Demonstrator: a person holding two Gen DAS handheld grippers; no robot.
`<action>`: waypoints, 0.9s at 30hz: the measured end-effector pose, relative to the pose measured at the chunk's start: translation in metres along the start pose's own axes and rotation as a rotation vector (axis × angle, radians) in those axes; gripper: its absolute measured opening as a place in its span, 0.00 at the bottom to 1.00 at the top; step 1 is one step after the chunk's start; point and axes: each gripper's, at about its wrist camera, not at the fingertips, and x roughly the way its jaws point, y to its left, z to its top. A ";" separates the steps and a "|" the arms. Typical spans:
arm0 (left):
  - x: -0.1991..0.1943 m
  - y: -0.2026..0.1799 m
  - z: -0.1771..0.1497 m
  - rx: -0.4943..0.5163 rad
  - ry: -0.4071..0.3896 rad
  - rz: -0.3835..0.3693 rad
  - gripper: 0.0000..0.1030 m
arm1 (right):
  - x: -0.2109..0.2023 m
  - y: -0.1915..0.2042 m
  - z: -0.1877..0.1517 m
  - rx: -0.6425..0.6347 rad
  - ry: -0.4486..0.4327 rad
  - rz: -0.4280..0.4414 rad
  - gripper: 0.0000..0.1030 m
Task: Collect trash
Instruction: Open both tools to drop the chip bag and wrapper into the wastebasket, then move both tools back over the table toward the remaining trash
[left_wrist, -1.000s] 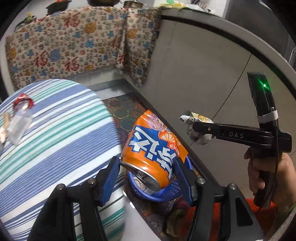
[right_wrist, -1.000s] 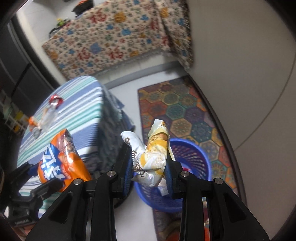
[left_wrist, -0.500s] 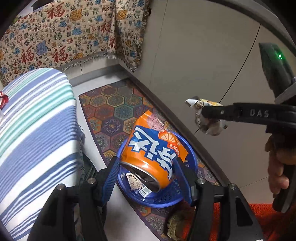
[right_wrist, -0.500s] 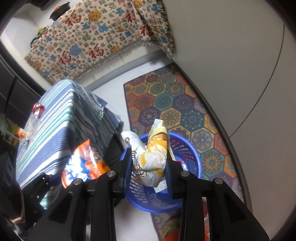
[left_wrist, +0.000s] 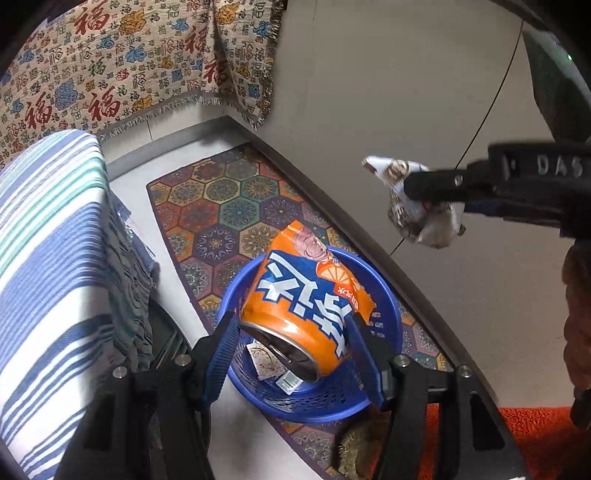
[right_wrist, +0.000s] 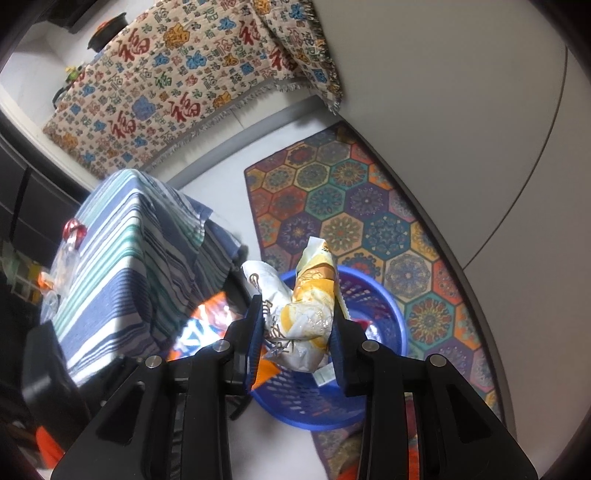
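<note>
So, both grippers loaded over the basket (left_wrist: 384, 295)
Left gripper (left_wrist: 291, 345) clamps an orange can (left_wrist: 303, 306); right gripper (right_wrist: 297, 334) squeezes a crumpled wrapper (right_wrist: 306, 314). "DAS" on the right gripper.

1. Patterned throw (left_wrist: 110, 74): the red Chinese character 福 repeats across the cream fabric; it reads equally in the right wrist view.
2. Right hand-held gripper (left_wrist: 417, 201): white raised letters "DAS" on the black body; any further letters run past the frame edge.
3. Orange can (left_wrist: 306, 306): large white and blue Chinese characters, seen upside down; not legible with certainty.
4. Crumpled wrapper (right_wrist: 306, 314): dark print, too creased to read.
</note>
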 end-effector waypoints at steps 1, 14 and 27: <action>0.001 -0.001 -0.001 0.001 0.001 -0.001 0.59 | -0.001 0.001 0.001 -0.001 -0.004 0.002 0.32; 0.022 -0.009 -0.006 0.031 0.001 -0.034 0.75 | -0.020 0.001 0.011 0.046 -0.128 -0.013 0.65; -0.129 0.038 -0.025 0.010 -0.173 0.027 0.75 | -0.044 0.043 0.009 -0.116 -0.263 -0.156 0.93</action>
